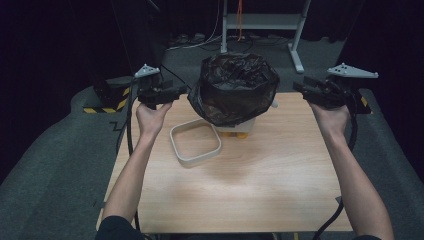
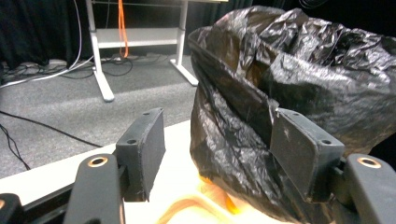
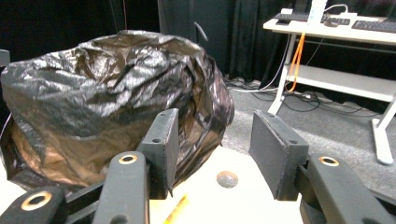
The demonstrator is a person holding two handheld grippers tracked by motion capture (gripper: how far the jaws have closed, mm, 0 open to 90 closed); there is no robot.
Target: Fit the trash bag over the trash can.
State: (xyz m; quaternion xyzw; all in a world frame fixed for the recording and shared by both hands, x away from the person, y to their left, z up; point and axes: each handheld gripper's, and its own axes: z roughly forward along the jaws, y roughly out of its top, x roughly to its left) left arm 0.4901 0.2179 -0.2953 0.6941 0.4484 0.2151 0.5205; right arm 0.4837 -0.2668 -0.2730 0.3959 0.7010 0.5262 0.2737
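A: Bag (image 1: 234, 89) — what are the grippers doing beside it?

B: The left gripper (image 1: 176, 93) is hovering at the bag's nine o'clock, jaws parted, nothing pinched; in the left gripper view one pad (image 2: 303, 151) is lying just against the crinkled plastic. The right gripper (image 1: 299, 87) is waiting at three o'clock, jaws also apart and empty, a little way off the bag.

A: And the bag is sitting where?

B: At twelve o'clock on the table (image 1: 260, 185), draped over a pale bin (image 1: 243, 125), with a tray (image 1: 195, 142) lying at the bag's seven o'clock.

A: How is it going to handle?

B: Thin, soft, slippery film, I'm guessing: light, crumpling easily, tearing if yanked. I'm thinking the folded band (image 2: 233, 88) near its rim is offering the surest pinch, one side each.
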